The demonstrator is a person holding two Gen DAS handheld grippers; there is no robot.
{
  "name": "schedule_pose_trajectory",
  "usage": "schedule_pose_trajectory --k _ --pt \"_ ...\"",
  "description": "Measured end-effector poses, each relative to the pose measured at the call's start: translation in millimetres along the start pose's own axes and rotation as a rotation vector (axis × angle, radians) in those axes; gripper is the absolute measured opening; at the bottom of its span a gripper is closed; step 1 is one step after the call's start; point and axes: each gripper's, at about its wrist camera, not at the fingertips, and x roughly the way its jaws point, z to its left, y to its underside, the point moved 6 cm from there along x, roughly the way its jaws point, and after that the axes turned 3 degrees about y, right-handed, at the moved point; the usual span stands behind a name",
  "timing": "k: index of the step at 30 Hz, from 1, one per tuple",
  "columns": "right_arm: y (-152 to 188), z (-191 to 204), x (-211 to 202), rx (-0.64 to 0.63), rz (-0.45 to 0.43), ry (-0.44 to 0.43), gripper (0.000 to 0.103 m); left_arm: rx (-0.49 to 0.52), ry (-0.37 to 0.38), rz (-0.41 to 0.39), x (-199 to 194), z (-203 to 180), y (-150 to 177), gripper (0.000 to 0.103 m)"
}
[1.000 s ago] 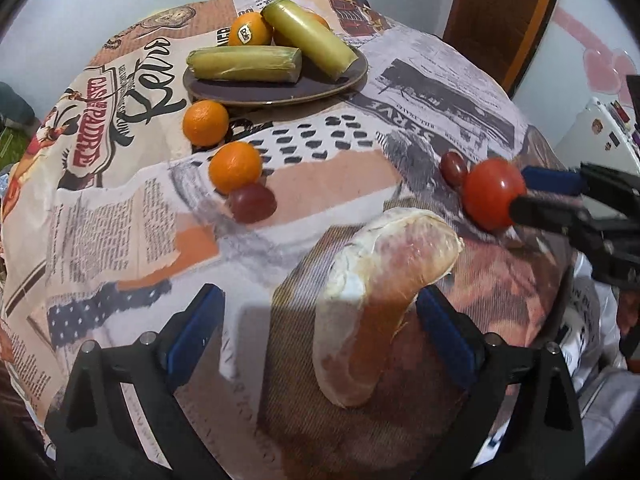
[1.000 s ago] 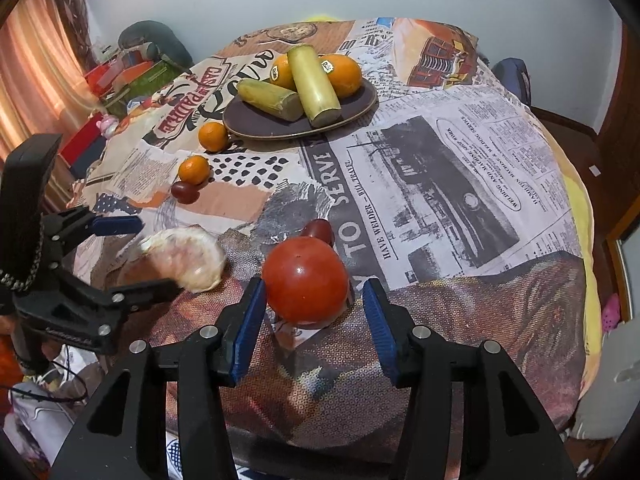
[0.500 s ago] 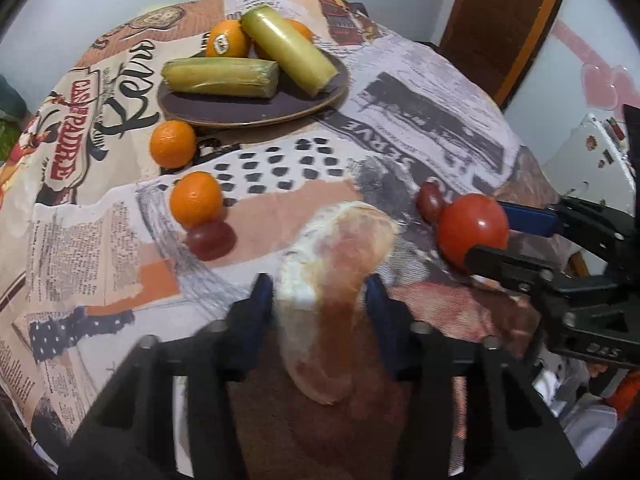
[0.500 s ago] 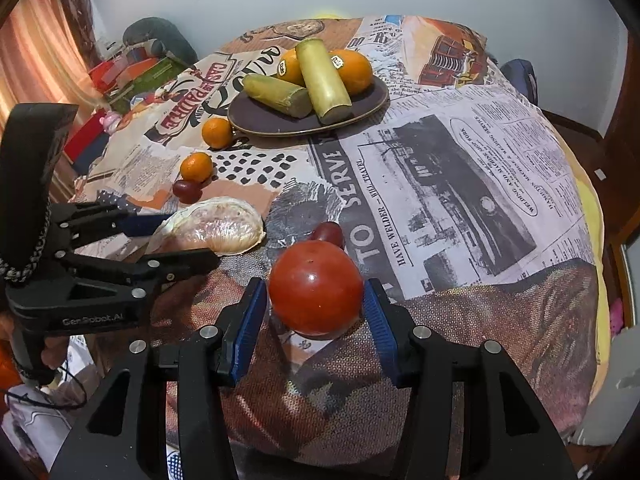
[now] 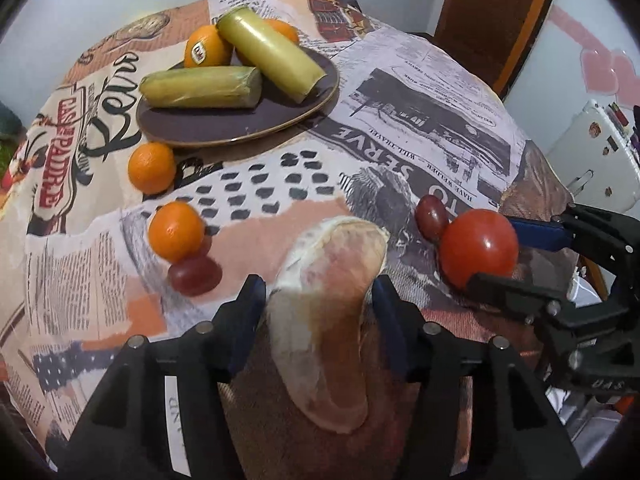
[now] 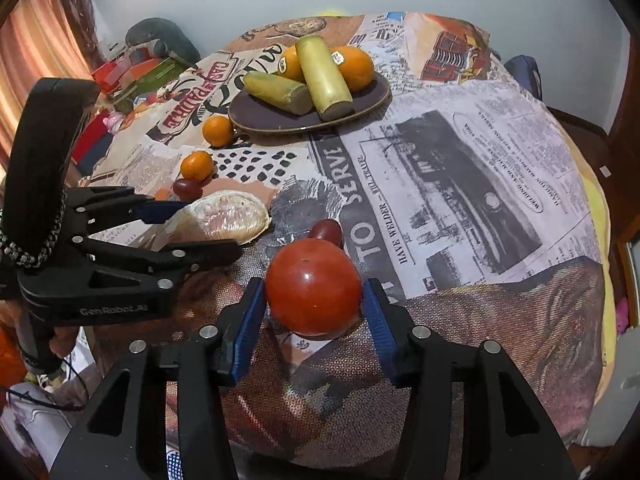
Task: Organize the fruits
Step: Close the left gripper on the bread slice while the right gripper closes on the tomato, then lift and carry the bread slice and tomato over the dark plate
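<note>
My left gripper (image 5: 318,292) holds a peeled pomelo segment (image 5: 324,320) between its blue pads, and its jaws are opening slightly. In the right wrist view this gripper (image 6: 204,228) and the segment (image 6: 228,216) are at the left. My right gripper (image 6: 314,292) grips a red tomato (image 6: 312,292), jaws easing open a little, pads still on it. A dark oval plate (image 5: 224,128) at the back carries two yellow-green cylinders (image 5: 200,88) and two oranges (image 5: 206,48). Two mandarins (image 5: 151,167) and a dark red plum (image 5: 195,275) lie in front of it.
A second dark red plum (image 6: 326,230) lies just beyond the tomato. The round table wears a newspaper-print cloth (image 6: 460,168). A wooden door (image 5: 492,12) stands at the back right, and clutter and a curtain (image 6: 36,40) are to the left of the table.
The left gripper's jaws went from wide apart around the pomelo segment to closed on it, and it moved toward the plate. The right gripper kept the tomato, nearly still.
</note>
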Motion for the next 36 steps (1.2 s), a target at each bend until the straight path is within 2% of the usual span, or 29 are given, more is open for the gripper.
schedule_pose_trajectory --k 2,12,25,33,34,36 --pt "0.3 0.2 2.2 0.002 -0.001 -0.002 0.048 0.004 0.005 -0.005 0.0 -1.8 -1.6 0.050" --pt "-4.7 4.0 -7.6 -0.019 -0.024 0.004 0.045 -0.007 -0.007 -0.027 -13.5 1.3 2.8 0.042" --pt "-51.4 4.5 -31.3 -0.049 -0.135 0.028 0.045 -0.098 -0.005 -0.178 -64.1 27.9 -24.4 0.042" --pt "-82.3 1.3 -28.6 -0.061 -0.175 0.040 0.045 -0.151 -0.020 -0.249 -80.3 55.5 -48.9 0.041" --pt "-84.6 0.9 -28.3 -0.060 -0.177 0.038 0.045 -0.158 -0.023 -0.256 -81.3 59.5 -52.5 0.039" --pt "-89.9 0.4 -26.2 -0.059 -0.181 0.033 0.045 -0.162 -0.025 -0.265 -82.3 65.5 -58.9 0.022"
